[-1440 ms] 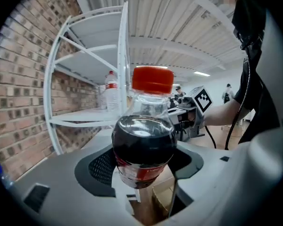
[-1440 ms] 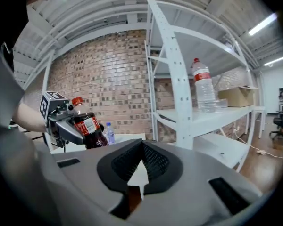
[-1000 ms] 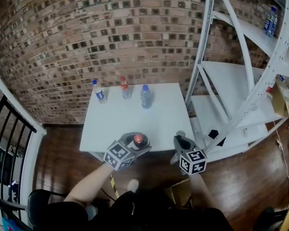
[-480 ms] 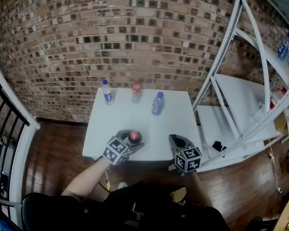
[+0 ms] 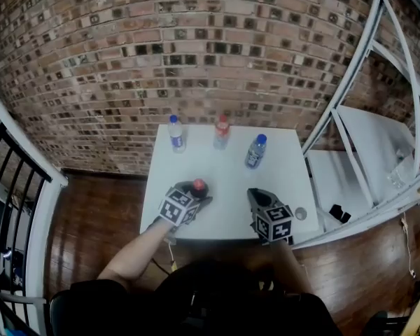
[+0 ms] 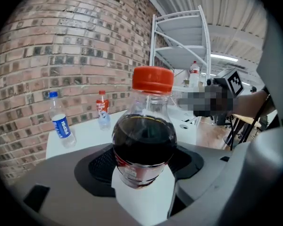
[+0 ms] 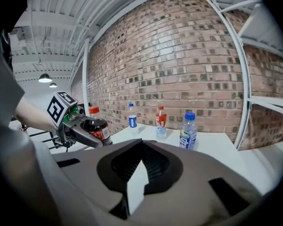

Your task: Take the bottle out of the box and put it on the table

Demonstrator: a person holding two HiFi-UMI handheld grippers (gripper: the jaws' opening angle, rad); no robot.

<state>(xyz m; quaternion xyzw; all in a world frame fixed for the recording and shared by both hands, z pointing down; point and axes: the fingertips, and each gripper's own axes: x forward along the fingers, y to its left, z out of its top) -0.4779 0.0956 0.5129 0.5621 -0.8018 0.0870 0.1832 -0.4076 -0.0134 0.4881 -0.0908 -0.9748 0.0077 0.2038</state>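
Left tongs (image 6: 144,182) grip dark-drink bottle (image 6: 144,142), red cap (image 6: 153,79), upright; seemingly above white table (image 6: 85,132).

three bottles (image 5: 176,133) (image 5: 222,131) (image 5: 255,150) on table (image 5: 227,184), one bottle (image 5: 199,186) held

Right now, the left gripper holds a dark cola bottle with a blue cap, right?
Not quite: the cap is red, not blue, as the left gripper view shows. The left gripper does hold the dark cola bottle.

The white worktop (image 5: 227,177) carries three upright bottles near its far edge: a blue-label bottle (image 5: 176,133) at left, a red-label bottle (image 5: 222,131) in the middle, and a blue-cap bottle (image 5: 255,151) at right, each standing apart.
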